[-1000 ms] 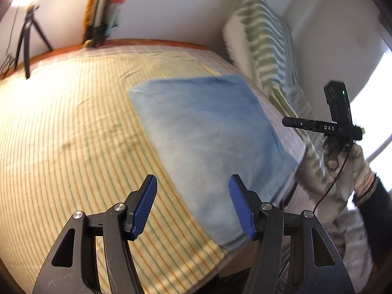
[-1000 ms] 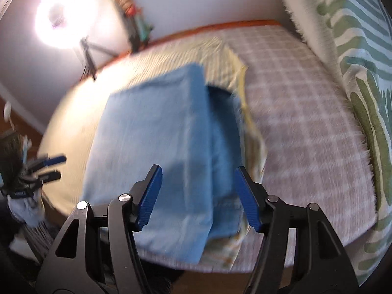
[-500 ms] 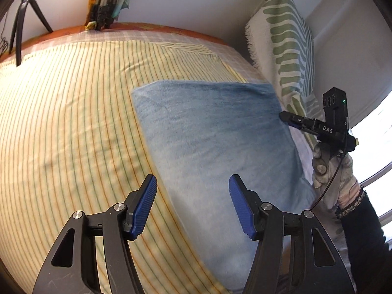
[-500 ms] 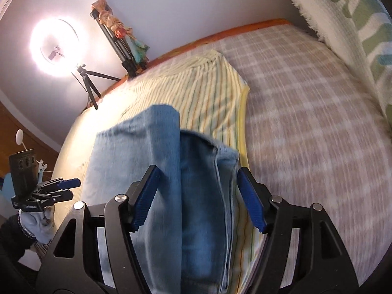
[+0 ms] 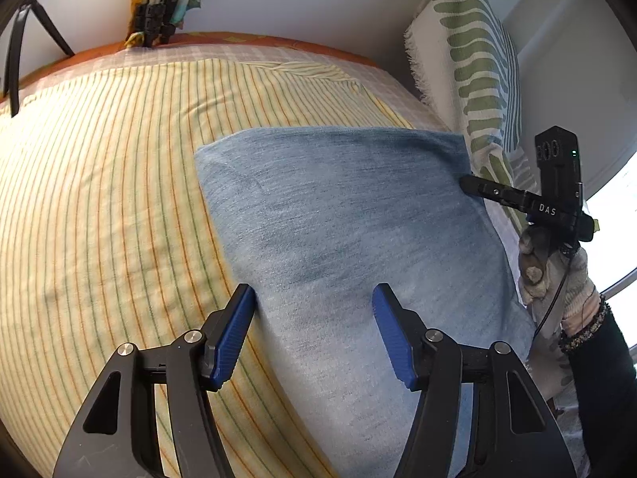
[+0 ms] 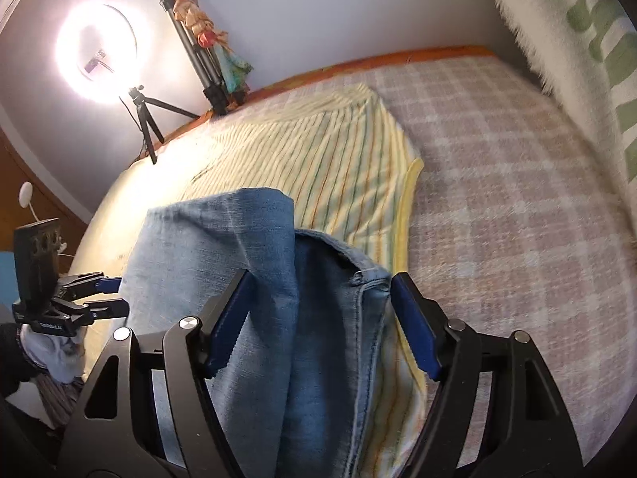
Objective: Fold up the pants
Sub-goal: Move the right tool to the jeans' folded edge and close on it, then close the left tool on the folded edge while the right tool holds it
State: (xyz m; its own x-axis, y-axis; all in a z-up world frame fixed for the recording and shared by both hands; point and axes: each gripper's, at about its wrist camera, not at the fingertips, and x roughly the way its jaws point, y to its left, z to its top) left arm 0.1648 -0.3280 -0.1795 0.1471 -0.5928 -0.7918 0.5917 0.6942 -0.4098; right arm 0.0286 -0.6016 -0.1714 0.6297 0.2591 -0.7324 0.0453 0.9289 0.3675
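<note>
The folded light-blue denim pants [image 5: 350, 239] lie on a yellow striped sheet [image 5: 99, 199] on the bed. In the right wrist view the pants [image 6: 254, 279] show layers, with a darker inner layer and a seam [image 6: 358, 318] to the right. My left gripper [image 5: 314, 334] is open, low over the pants' near left edge. My right gripper [image 6: 318, 318] is open, its jaws either side of the pants' end. The right gripper also shows in the left wrist view [image 5: 517, 199] at the pants' right edge, and the left gripper in the right wrist view [image 6: 103, 298] at their left edge.
A green-patterned pillow [image 5: 473, 59] stands at the head of the bed. A checked cover [image 6: 497, 199] lies beside the striped sheet. A ring light [image 6: 99, 51] on a tripod and a second tripod [image 6: 203, 59] stand by the wall behind the bed.
Both grippers have moved in lower and closer to the pants, the left over the near left edge, the right over the layered end. Both stay open.
</note>
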